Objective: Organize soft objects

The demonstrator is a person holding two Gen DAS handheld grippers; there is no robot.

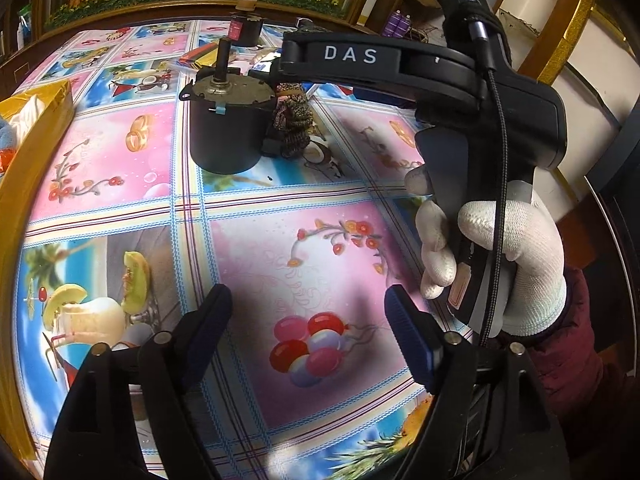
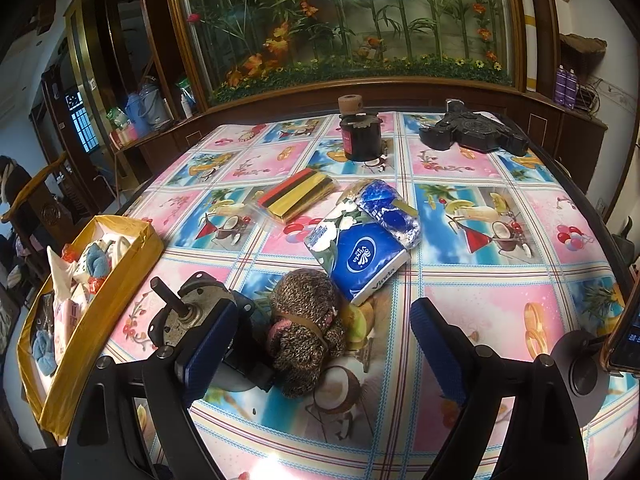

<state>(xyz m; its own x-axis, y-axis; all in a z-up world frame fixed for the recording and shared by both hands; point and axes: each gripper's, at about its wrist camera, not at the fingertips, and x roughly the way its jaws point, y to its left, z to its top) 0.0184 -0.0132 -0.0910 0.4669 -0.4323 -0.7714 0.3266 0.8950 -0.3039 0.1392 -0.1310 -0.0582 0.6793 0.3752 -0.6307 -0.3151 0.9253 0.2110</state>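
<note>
While both grippers' ribbed fingers stand apart, the knitted bundle lies lumpy.

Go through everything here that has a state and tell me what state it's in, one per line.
Left gripper: open, nothing between its pads.
Right gripper: open, holding nothing.
Knitted hat: crumpled on the tablecloth, not yet in the box.
Yellow box: open-topped, partly filled with soft items.
Tissue pack: sealed, leaning on other packs.
Motor: upright, shaft up.
</note>
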